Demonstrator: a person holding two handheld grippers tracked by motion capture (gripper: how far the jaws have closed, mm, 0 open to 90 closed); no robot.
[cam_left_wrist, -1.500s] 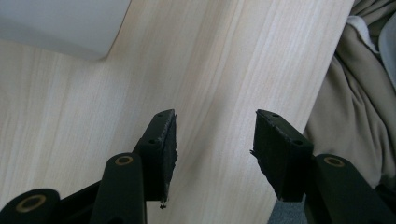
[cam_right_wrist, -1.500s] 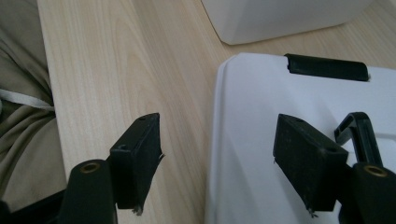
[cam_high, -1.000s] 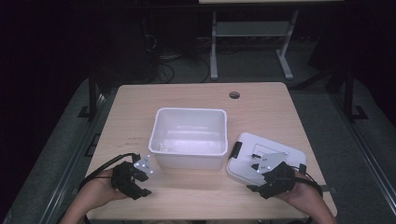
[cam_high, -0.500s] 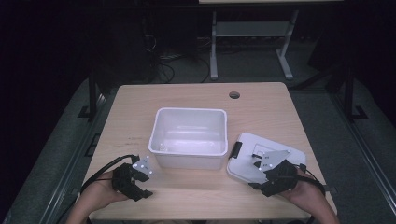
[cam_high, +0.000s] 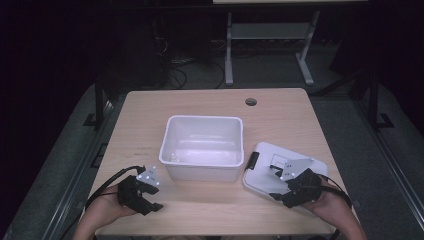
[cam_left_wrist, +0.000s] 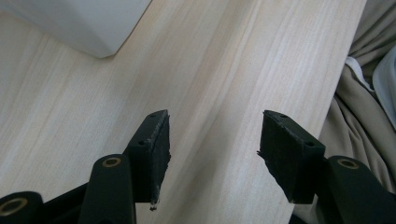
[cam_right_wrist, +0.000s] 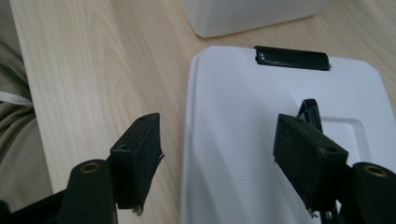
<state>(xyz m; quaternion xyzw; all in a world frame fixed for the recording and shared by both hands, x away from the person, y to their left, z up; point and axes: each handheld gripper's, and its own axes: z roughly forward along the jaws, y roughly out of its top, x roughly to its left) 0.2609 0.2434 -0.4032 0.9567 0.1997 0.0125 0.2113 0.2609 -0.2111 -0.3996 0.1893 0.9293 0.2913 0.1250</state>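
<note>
On the table (cam_high: 150, 120) sit one white tub (cam_high: 202, 147) and one white lid (cam_high: 280, 167), its near edge hidden by the right tongs (cam_high: 281, 195); both left tongs (cam_high: 150, 200), just opening, and right are released, grasping nothing.

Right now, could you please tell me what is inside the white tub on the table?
The white tub looks empty: bare white floor and walls in the high view. Its near wall hides a strip of the floor behind it. Its lid lies beside it.

A light wooden table (cam_high: 145, 125) carries two things — an open white bin (cam_high: 202, 147) at its middle and, just beside it toward the right, a flat white lid (cam_high: 265, 172) with a black latch.
</note>
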